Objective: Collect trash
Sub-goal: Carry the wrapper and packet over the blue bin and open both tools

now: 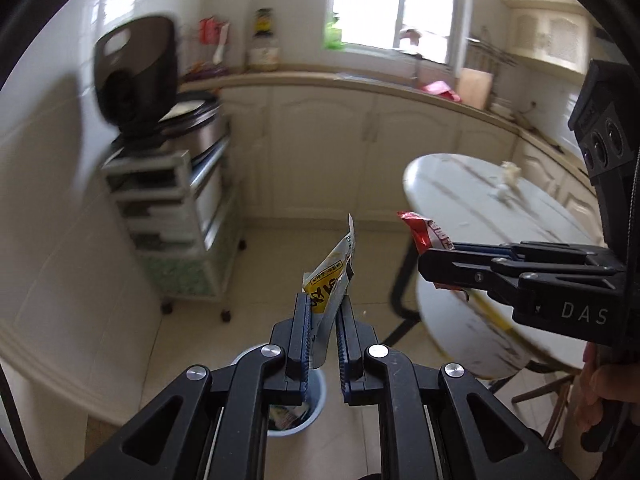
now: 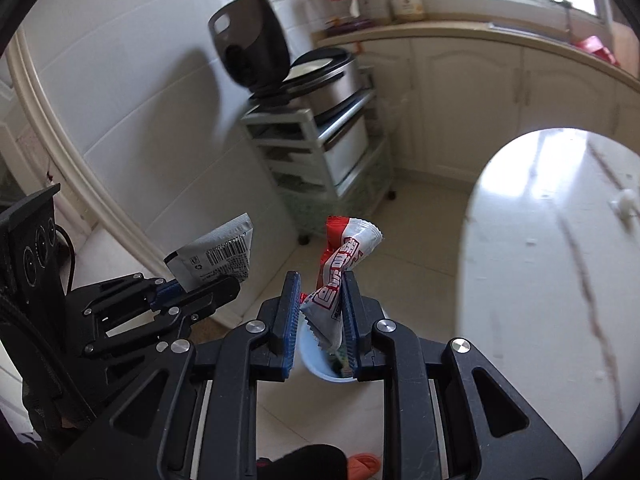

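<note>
two wrappers are in transit above the pale blue round plastic waste bin (image 1: pixel 294 416) on the tiled floor. the left gripper (image 1: pixel 324 312) has its jaws pinching the yellow and silver foil sachet (image 1: pixel 330 276); the right gripper (image 2: pixel 320 300) has its jaws pinching the red and white crinkled plastic snack wrapper (image 2: pixel 340 268).

risks:
- both wrappers are light and gripped near their lower ends; a release away from the bin mouth would likely let them flutter onto the floor
- the two grippers are near each other over a narrow bin opening, so a collision is possible
- the white round marble-patterned worktop (image 1: pixel 480 200) sits just beside the drop path, and the small white crumpled scrap (image 1: pixel 508 176) on it is not yet collected

orientation: each wrapper's long axis runs roughly in line with its jaws, free end pointing up and away from the camera; the snack wrapper is twisted and bends right at its tip
</note>
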`<action>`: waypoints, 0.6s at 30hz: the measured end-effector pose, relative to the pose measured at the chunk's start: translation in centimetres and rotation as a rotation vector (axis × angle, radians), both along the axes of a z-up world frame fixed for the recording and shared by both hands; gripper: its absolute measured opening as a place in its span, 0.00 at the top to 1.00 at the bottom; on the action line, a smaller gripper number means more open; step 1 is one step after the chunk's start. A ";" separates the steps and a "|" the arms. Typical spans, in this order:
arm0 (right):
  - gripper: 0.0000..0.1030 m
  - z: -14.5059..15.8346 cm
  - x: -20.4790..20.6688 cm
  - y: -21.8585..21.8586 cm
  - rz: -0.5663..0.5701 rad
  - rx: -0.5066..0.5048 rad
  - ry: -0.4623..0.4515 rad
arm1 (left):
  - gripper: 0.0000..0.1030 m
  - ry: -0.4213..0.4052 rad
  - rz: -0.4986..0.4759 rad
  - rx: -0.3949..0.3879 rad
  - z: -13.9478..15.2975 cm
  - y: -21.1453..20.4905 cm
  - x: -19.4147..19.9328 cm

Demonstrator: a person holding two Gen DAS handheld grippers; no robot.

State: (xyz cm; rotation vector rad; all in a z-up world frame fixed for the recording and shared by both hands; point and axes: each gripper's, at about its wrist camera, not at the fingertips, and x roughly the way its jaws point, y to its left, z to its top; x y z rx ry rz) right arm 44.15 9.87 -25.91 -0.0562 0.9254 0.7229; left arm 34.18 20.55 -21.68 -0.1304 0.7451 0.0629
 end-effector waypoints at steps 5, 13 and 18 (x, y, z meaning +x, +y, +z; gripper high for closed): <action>0.81 -4.0 1.4 4.4 0.045 -0.021 0.061 | 0.92 0.068 0.077 -0.017 -2.9 3.9 -0.3; 0.81 -10.9 4.5 7.3 0.057 -0.094 0.147 | 0.92 0.225 0.094 -0.086 -9.8 6.8 6.8; 0.81 -13.9 6.7 7.6 0.041 -0.117 0.184 | 0.90 0.269 0.100 -0.095 -12.7 8.4 11.6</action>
